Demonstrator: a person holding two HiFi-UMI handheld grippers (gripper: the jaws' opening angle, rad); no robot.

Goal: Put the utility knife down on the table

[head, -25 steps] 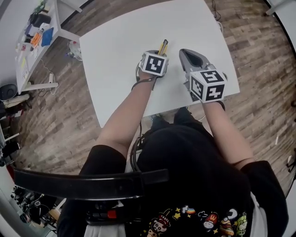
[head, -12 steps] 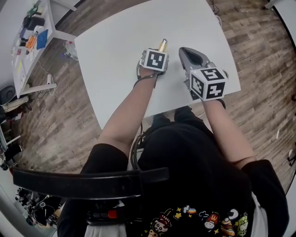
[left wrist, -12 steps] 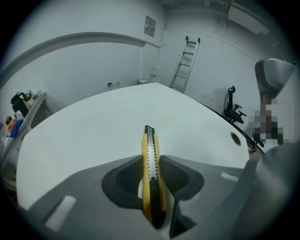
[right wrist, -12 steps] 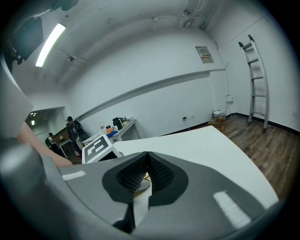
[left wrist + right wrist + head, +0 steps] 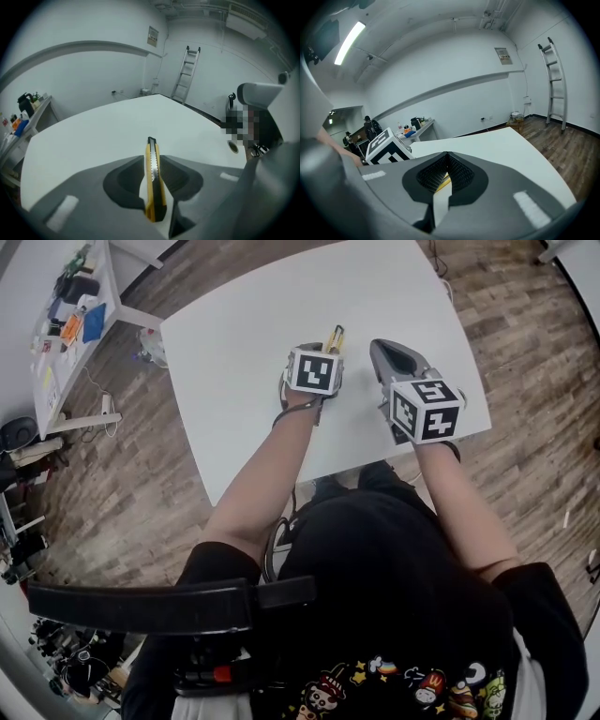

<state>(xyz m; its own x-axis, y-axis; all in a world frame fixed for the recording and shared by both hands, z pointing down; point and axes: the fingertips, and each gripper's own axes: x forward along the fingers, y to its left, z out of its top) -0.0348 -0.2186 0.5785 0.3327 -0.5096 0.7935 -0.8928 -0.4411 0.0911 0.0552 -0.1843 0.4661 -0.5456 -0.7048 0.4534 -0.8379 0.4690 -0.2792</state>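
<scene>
A yellow and black utility knife (image 5: 153, 187) stands on edge between the jaws of my left gripper (image 5: 152, 161), which is shut on it; its tip points out over the white table (image 5: 93, 136). In the head view the knife (image 5: 334, 337) sticks out past the left gripper's marker cube (image 5: 314, 370), above the middle of the table (image 5: 244, 324). My right gripper (image 5: 386, 348) hovers just to the right of it, jaws shut and empty. In the right gripper view the shut jaws meet at the right gripper (image 5: 446, 155), and a sliver of the yellow knife (image 5: 443, 180) shows behind them.
A cluttered side table (image 5: 70, 315) stands at the far left on the wooden floor (image 5: 525, 324). The table's near edge (image 5: 356, 457) runs just under both wrists. A ladder (image 5: 187, 70) leans on the far wall. A person (image 5: 370, 124) stands far off by a bench.
Hardly anything: both grippers stay over the table, the left still shut on the knife. Only the head view has shifted a little.
</scene>
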